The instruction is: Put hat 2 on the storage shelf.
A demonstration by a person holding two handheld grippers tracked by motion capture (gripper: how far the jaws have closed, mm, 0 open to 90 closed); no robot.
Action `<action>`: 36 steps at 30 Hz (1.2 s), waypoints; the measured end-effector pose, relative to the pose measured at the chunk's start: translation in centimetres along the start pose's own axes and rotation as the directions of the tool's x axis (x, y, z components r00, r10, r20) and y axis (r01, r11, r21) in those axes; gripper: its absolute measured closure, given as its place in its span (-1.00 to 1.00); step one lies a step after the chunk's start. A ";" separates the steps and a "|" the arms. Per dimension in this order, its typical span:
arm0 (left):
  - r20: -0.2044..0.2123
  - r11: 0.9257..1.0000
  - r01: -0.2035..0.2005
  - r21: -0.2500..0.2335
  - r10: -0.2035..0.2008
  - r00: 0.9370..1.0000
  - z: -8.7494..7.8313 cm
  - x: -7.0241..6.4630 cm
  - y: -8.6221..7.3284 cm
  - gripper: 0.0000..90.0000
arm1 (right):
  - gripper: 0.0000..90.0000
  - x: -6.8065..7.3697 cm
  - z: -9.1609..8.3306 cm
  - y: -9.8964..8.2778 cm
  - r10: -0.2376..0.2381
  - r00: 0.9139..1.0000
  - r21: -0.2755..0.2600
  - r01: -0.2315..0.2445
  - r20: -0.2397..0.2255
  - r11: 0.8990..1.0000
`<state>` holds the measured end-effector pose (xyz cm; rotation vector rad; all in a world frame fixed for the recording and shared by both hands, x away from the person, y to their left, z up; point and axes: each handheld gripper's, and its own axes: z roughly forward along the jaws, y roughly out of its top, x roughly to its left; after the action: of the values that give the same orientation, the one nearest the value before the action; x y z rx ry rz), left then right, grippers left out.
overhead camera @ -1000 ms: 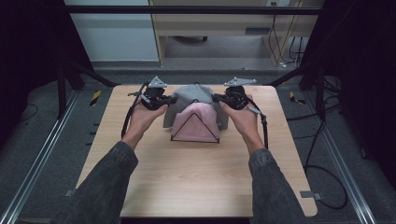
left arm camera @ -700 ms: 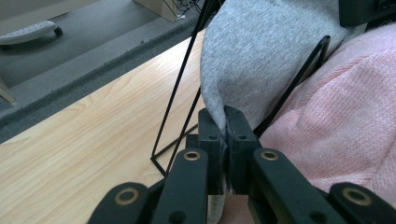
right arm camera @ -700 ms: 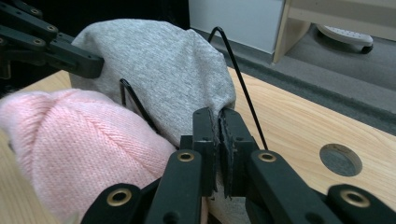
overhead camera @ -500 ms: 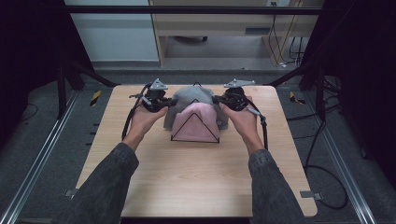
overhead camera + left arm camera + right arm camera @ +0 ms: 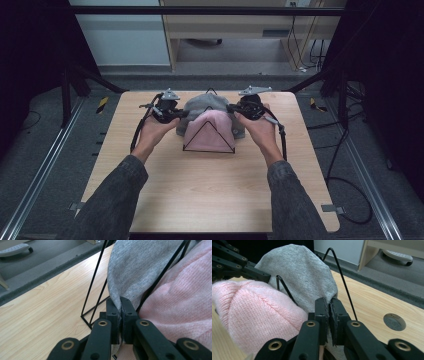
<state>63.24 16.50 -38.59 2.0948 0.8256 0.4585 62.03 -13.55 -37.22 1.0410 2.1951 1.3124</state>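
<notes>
High view
Table (image 5: pixel 210 190): light wood top; the person's forearms come in from the near edge.
Wire rack (image 5: pixel 209 141): thin black triangular frame at the far middle of the table, carrying two hats.
Rack contents, front: pink knit hat (image 5: pixel 210 131) pulled over the frame.
Rack contents, rear: grey hat (image 5: pixel 204 106), just behind the pink one and touching it.
Left gripper (image 5: pixel 176 115): at the grey hat's left edge.
Right gripper (image 5: pixel 232 108): at the grey hat's right edge.

Left gripper view
Left gripper (image 5: pixel 120 305): jaws pressed together, pinching a fold of the grey hat (image 5: pixel 140 267).
Wire rack (image 5: pixel 94 286): black rods stand on the wood, the grey cloth draped over them.
Pink knit hat (image 5: pixel 180 302): beside the jaws, touching the grey one.

Right gripper view
Right gripper (image 5: pixel 329 305): jaws clamped on the grey hat's (image 5: pixel 299 275) lower edge.
Pink knit hat (image 5: pixel 252 312): in front of the grey one.
Table (image 5: pixel 374 305): round hole in the wood near the jaws.

Writing: no label or lettering can be read on hats, rack or table.
</notes>
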 end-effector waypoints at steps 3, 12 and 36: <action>0.002 1.000 0.015 -0.013 -0.015 1.000 -0.1 0.0 -0.3 0.93 | 0.84 0.1 -0.1 0.1 -0.001 1.000 -0.001 0.001 0.003 1.000; 0.010 1.000 0.013 -0.017 -0.012 1.000 -0.2 -0.3 -0.6 0.86 | 0.67 -0.1 -0.5 -0.1 0.008 1.000 0.008 -0.008 0.011 1.000; -0.053 0.999 0.038 -0.034 -0.040 0.998 -2.9 -1.1 -0.3 -0.15 | 0.13 0.2 -3.0 0.1 0.019 0.998 -0.029 -0.017 0.054 0.999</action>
<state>60.66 17.54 -37.16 2.0399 0.8825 0.5062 59.98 -15.13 -35.62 1.0756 2.1257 1.3040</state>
